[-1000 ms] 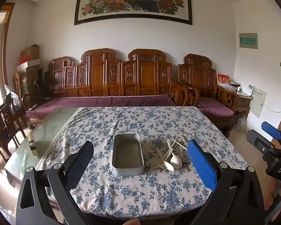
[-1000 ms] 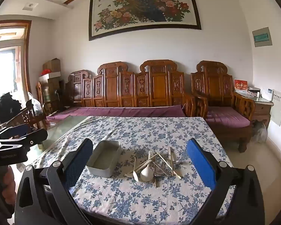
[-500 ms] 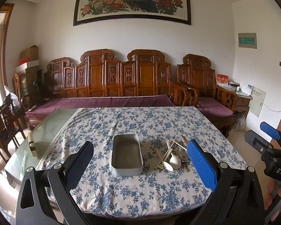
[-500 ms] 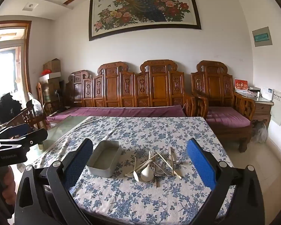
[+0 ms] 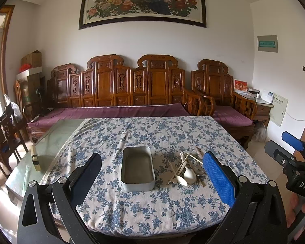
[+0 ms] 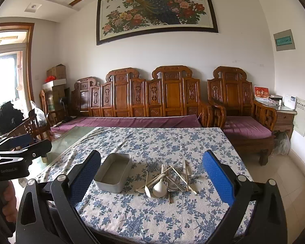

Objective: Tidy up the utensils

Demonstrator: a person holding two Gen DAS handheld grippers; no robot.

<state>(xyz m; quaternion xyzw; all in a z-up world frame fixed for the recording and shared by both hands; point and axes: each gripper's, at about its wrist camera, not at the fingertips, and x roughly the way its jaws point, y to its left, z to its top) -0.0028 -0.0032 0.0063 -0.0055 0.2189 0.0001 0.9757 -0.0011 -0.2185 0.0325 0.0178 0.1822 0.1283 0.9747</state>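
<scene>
A grey metal box (image 5: 137, 168) stands open on the flowered tablecloth, also in the right wrist view (image 6: 113, 171). To its right lies a heap of utensils (image 5: 186, 170): white spoons, a fork, chopsticks and metal spoons, also in the right wrist view (image 6: 168, 180). My left gripper (image 5: 152, 180) is open and empty, held back from the table's near edge, facing the box. My right gripper (image 6: 151, 180) is open and empty, likewise short of the table, facing the heap. Each gripper shows at the edge of the other's view.
The table (image 5: 172, 134) has a glass-topped part on the left with a small bottle (image 5: 35, 158) on it. A carved wooden sofa (image 5: 122, 93) stands behind the table, an armchair (image 6: 240, 109) at back right, dark chairs (image 5: 4, 134) at left.
Both grippers have drifted slightly; the table scene sits a touch farther in the left view. Box and utensils have not moved.
</scene>
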